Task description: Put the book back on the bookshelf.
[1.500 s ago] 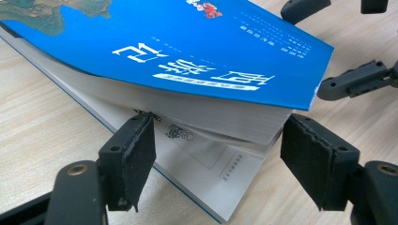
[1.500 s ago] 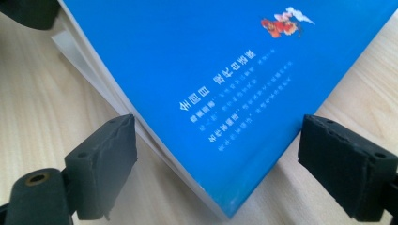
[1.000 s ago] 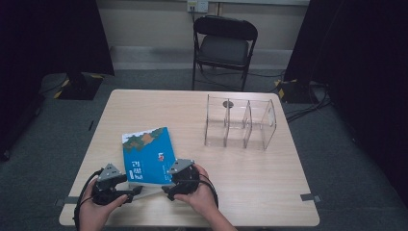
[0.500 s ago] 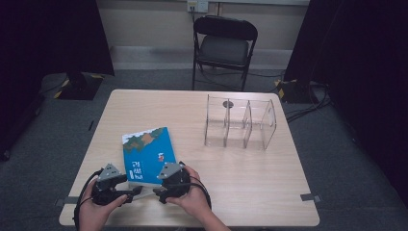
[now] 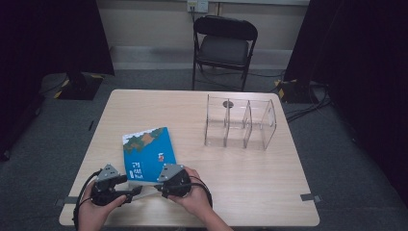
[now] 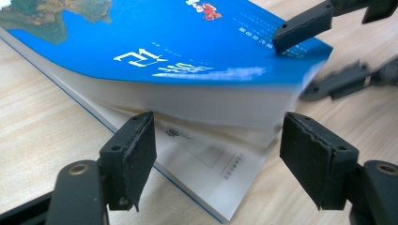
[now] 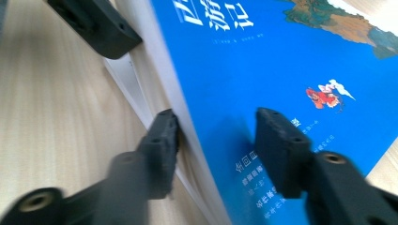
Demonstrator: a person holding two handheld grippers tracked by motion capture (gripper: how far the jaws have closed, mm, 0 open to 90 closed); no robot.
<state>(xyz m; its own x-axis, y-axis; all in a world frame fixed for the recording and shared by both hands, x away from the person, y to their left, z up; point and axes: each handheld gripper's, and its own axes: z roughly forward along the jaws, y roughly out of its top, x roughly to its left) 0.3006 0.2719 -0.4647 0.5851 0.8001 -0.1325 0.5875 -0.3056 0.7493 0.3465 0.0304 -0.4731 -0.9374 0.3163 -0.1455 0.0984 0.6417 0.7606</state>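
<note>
Blue paperback book (image 5: 146,154) lies flat on the pale wood-grain counter (image 5: 250,183), left of centre near the front edge, long axis running front to back, tilted slightly, glossy cover up with white lettering and a green-brown landscape at the far end. Its near corner is lifted, pages fanned. Right gripper (image 7: 216,140) has its matte black jaws part open around that raised cover and page block, one jaw under, one over the cover; firm contact unclear. Left gripper (image 6: 216,154) wide open, holding nothing, jaws just short of the book's near edge. Clear rectangular acrylic divider rack (image 5: 239,123) stands well apart to the right.
</note>
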